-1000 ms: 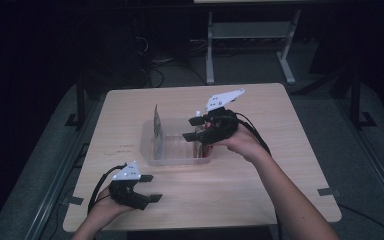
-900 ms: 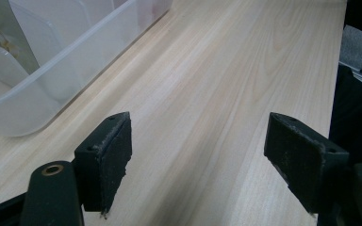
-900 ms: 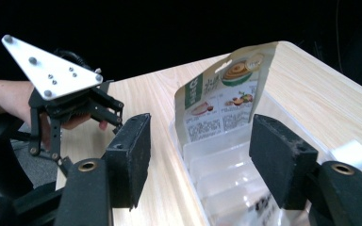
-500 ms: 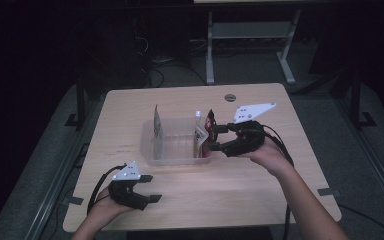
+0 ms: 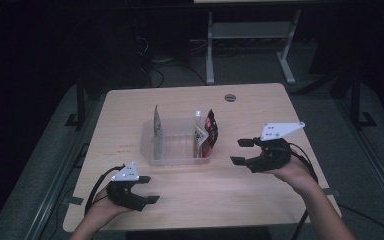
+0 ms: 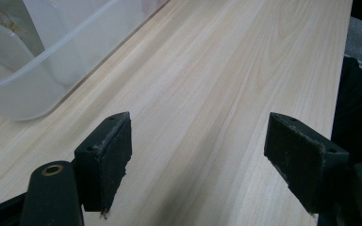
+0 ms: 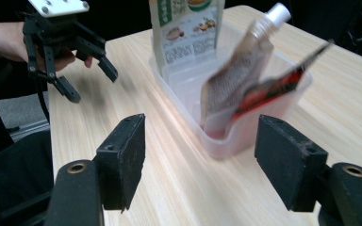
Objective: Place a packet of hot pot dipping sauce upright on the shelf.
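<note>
Spout (image 7: 279, 12) tops pouch (image 7: 235, 89); high view blurs it.

The room was pretty dark, most of the light landing on the table (image 5: 260, 107), a light wood top with rounded corners and a small round dark cap (image 5: 230, 97) near its far edge. Grey floor (image 5: 375, 150) all around it. Behind it stood a pale metal frame (image 5: 250, 35) with splayed feet, and some dark cables (image 5: 155, 75) lay tangled on the floor nearby.
</note>
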### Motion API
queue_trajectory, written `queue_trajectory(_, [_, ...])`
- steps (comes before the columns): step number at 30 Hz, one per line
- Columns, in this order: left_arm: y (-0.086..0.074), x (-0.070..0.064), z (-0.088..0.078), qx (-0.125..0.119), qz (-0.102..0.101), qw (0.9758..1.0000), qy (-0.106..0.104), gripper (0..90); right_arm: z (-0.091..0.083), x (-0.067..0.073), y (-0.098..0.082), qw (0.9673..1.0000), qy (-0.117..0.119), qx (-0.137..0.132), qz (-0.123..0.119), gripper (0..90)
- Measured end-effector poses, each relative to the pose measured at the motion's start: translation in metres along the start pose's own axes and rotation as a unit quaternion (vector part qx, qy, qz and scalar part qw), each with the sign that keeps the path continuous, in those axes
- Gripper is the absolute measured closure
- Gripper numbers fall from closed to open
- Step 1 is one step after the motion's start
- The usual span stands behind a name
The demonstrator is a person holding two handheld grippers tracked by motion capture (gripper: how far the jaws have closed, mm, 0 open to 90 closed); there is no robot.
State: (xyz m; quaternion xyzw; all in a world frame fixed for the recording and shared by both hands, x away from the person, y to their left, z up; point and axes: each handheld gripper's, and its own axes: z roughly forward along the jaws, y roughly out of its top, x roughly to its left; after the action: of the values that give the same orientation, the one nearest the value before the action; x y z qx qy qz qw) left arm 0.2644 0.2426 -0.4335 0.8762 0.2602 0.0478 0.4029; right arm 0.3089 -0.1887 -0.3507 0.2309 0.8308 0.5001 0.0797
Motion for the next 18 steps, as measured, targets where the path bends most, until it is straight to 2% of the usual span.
queue_trajectory(2, [0.000,0.001,0.000,0.003,0.007,1.0000,0.002,23.6,-0.003,0.000,-0.008,0.9999,-0.008,-0.001,0.006,31.4])
queue_trajectory(9, [-0.002,0.001,0.000,0.009,0.008,0.9999,0.002,22.4,-0.005,-0.004,-0.038,0.9988,-0.038,0.017,0.026,27.5])
queue_trajectory(15, [-0.006,0.001,0.002,0.022,0.007,0.9997,0.002,20.1,-0.001,-0.005,-0.059,0.9966,-0.072,0.037,0.017,24.2])
queue_trajectory(18, [-0.007,0.002,0.002,0.025,0.008,0.9996,0.002,19.7,0.002,-0.007,-0.071,0.9958,-0.075,0.046,0.023,22.2])
